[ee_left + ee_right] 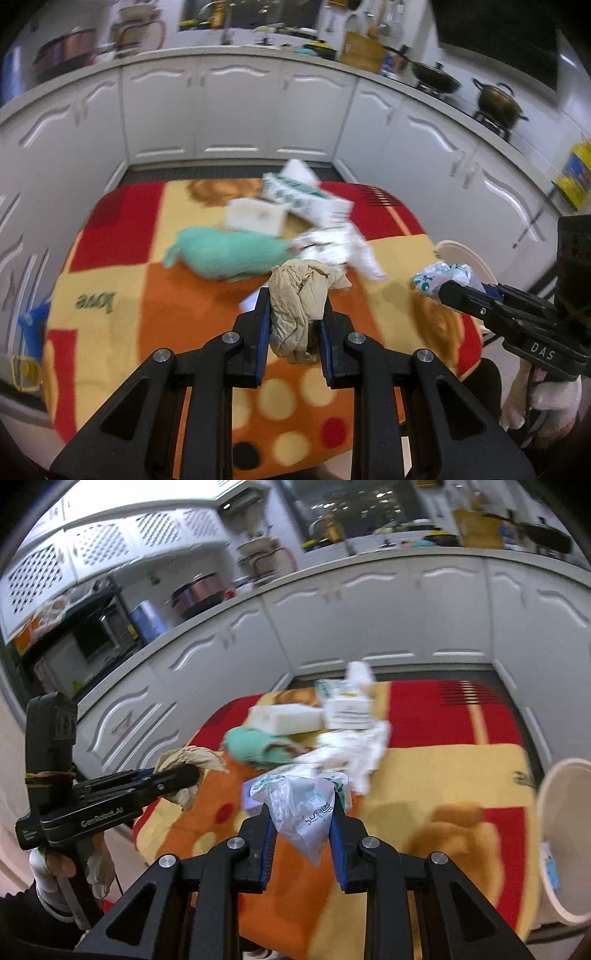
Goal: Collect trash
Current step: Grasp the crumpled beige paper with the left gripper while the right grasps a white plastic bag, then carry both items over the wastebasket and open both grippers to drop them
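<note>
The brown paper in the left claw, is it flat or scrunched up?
Scrunched up. The brown paper bulges in crumpled folds between the shut left gripper.

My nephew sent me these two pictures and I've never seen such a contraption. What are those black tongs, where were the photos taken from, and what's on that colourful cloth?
A person holds a pincer tool in each hand; each carries a wide-angle camera looking along its fingers. One picture is from the left tool, shut on crumpled brown paper; the other from the right tool, shut on a clear plastic wrapper. On the blanket-covered table lie a green cloth, boxes and white wrappers. A pale bin stands at the table's right.
</note>
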